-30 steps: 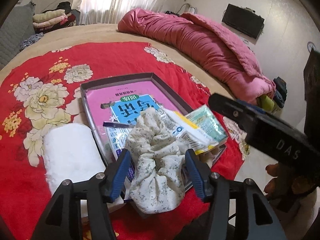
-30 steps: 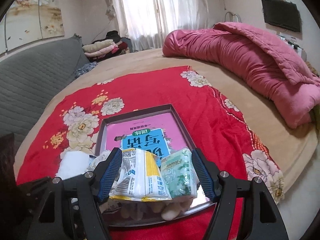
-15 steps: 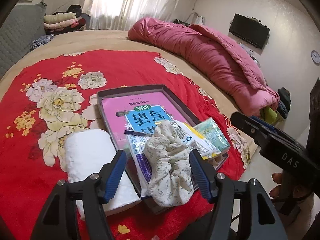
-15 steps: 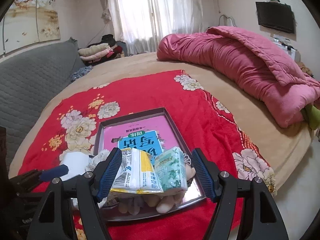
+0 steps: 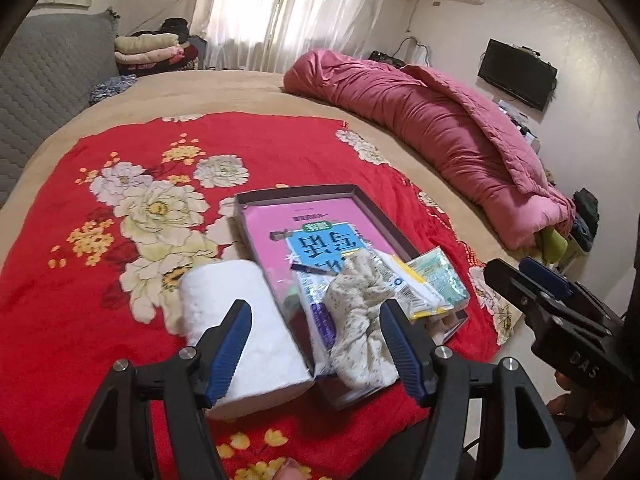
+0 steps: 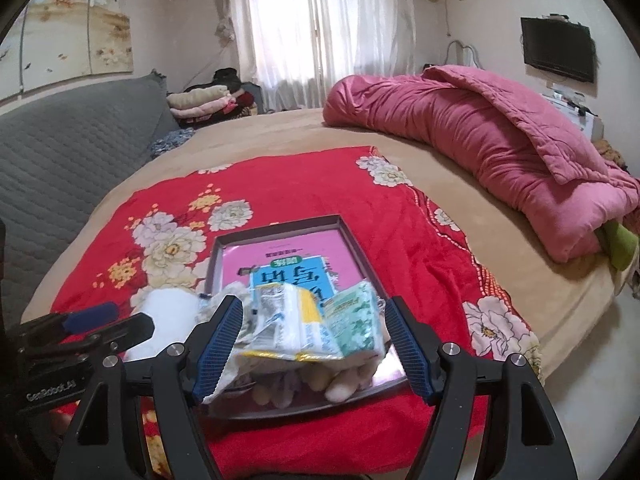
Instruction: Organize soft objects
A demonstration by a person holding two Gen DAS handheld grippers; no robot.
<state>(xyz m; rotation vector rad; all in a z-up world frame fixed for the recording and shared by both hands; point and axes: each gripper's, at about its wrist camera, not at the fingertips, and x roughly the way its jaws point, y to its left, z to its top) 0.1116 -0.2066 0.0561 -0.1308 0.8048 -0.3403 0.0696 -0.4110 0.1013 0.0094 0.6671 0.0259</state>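
On one tray [image 5: 382, 216]: one scrunchie [image 5: 362, 322], two packets [image 6: 312, 324].

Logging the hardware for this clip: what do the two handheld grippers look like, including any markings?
Both are black two-finger frames with silver screws and ribbed blue pads. The left gripper carries "GenRobot.AI" lettering on its body, seen from the right wrist view. The right gripper shows "DAS" lettering in the left wrist view. No sleeves show.

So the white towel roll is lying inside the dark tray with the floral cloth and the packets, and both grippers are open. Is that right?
Not quite. The white towel roll lies on the red blanket beside the dark tray, not inside it, as the left wrist view shows. The floral cloth and the packets are in the tray, and the left gripper and right gripper are both open.
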